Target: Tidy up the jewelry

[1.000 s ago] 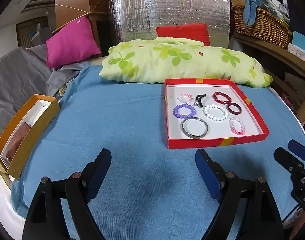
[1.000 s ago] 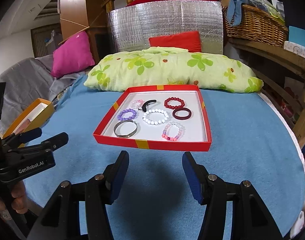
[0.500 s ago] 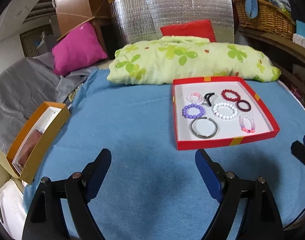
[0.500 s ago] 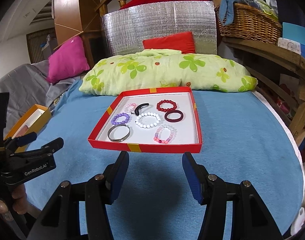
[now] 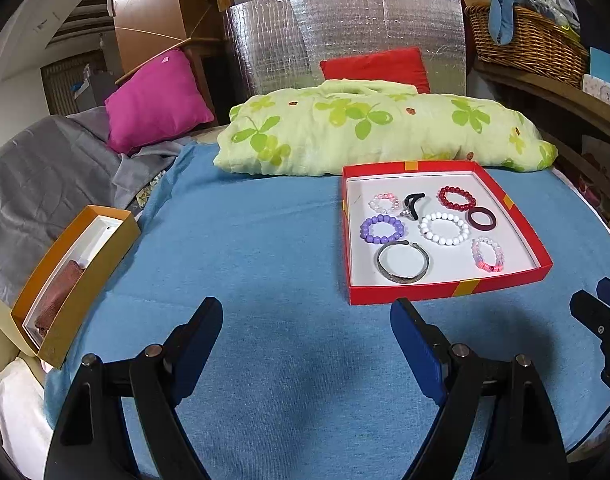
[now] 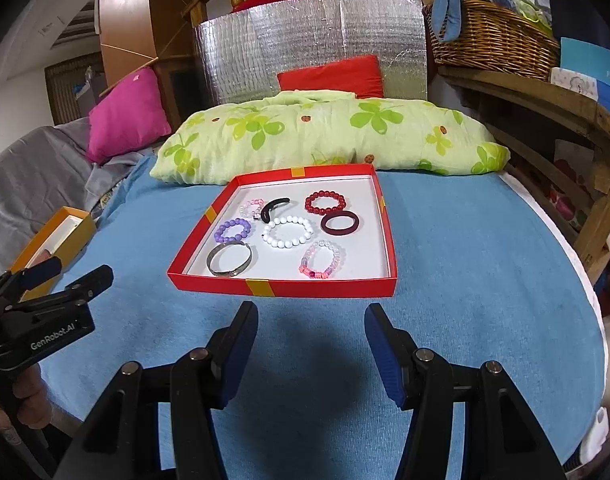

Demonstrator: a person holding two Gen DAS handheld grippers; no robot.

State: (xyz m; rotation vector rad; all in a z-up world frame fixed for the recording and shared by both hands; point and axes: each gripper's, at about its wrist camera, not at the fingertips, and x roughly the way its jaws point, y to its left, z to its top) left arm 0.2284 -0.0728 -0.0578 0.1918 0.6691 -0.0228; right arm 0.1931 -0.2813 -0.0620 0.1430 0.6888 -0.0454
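Both grippers hang over a blue cloth [image 5: 265, 248] with their fingers spread wide and nothing between them. The left gripper [image 5: 307, 344] fills the bottom of its own view; in the right wrist view it shows at lower left, its side printed "GenRobot.AI", the only writing that can be read.

The right gripper [image 6: 311, 344] sits at bottom centre of its view, just short of the red tray [image 6: 281, 289].

The tray lies right of centre in the left view and mid-frame in the right view, and holds all the jewelry:
- red bead bracelet [image 6: 325, 202] at the back
- dark ring bangle [image 6: 340, 223] touching it
- white bead bracelet [image 6: 288, 232] in the middle
- black curved piece [image 6: 273, 207]
- pale pink bracelet [image 6: 251, 208] at back left
- purple bracelet [image 6: 233, 230]
- silver cuff [image 6: 229, 259] at front left
- pink and clear bracelet [image 6: 321, 259] at front right

An orange box [image 5: 75, 276] sits at the cloth's left edge, well apart from the tray. A green leaf-print pillow [image 5: 381, 130] lies just behind the tray.
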